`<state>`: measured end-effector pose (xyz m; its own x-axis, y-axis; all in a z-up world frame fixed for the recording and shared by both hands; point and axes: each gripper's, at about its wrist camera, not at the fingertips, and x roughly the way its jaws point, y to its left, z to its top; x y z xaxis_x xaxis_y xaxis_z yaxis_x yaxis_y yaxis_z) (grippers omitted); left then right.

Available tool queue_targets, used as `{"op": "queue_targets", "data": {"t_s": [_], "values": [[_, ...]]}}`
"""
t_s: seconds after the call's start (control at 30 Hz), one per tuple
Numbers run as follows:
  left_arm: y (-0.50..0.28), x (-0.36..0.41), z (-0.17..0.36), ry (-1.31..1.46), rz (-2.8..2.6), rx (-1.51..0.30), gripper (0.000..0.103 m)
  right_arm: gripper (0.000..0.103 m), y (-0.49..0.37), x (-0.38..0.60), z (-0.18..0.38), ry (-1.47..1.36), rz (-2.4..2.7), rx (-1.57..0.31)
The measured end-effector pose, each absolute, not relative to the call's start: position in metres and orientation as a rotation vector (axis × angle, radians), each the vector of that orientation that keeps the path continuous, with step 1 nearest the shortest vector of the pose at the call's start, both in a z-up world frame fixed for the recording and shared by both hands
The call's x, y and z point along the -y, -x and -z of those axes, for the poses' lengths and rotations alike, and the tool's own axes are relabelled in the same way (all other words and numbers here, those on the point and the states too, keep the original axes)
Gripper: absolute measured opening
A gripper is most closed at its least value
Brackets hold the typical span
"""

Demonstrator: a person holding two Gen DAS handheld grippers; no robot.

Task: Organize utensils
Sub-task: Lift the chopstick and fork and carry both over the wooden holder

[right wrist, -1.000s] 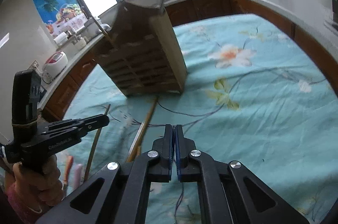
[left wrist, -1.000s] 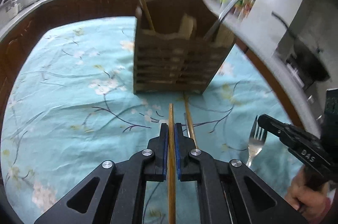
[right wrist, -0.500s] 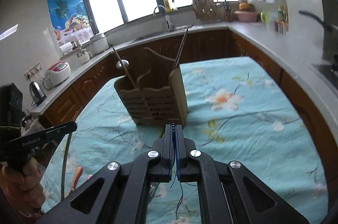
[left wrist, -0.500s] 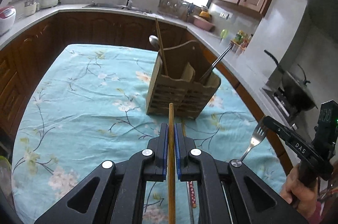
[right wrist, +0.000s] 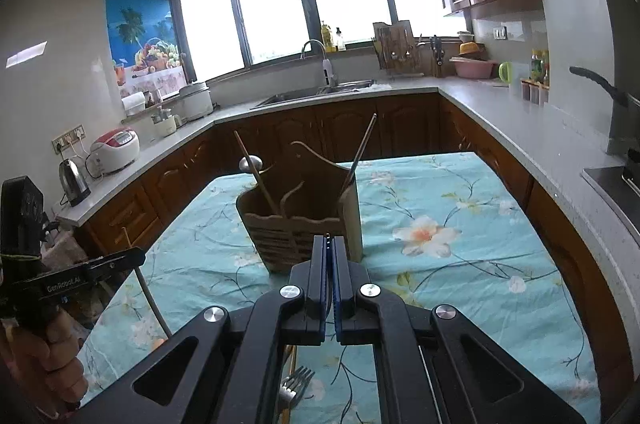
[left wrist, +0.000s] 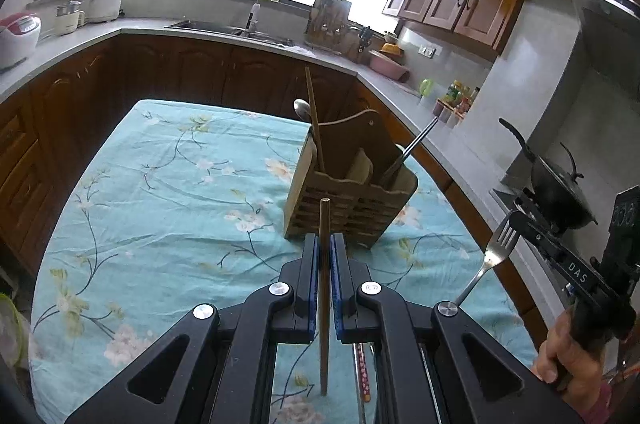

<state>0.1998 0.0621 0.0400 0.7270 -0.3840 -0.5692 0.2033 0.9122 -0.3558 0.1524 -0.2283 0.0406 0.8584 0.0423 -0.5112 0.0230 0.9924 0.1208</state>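
Note:
My left gripper (left wrist: 324,244) is shut on a wooden chopstick (left wrist: 324,288) and holds it upright, well above the table, in front of the wooden utensil caddy (left wrist: 352,200). The caddy holds a chopstick, a spoon and a metal utensil. My right gripper (right wrist: 329,244) is shut on a metal fork; the left wrist view shows the fork (left wrist: 490,260) hanging from it at the right. The right gripper faces the caddy (right wrist: 304,224) from above. The left gripper also shows at the left edge of the right wrist view (right wrist: 120,260).
The table wears a teal floral cloth (left wrist: 160,192). A red-handled utensil (left wrist: 362,372) lies on it under my left gripper, and another fork (right wrist: 296,386) lies below my right gripper. Counters, a sink and a wok (left wrist: 560,184) surround the table.
Both grippers have risen high above the table and pulled back from the caddy. The left carries the chopstick up; the right carries the fork up.

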Motion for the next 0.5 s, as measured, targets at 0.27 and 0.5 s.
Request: {"op": "queue_targets", "data": {"t_s": [0.27, 0.5], "values": [[-0.205, -0.071, -0.053, 0.298, 0.285, -0.701, 0.004, 0.002, -0.156, 0.232, -0.049, -0.116, 0.01, -0.495], [-0.22, -0.074, -0.078, 0.335, 0.268, -0.574, 0.004, 0.002, -0.167, 0.238, -0.07, -0.086, 0.06, -0.406]]}}
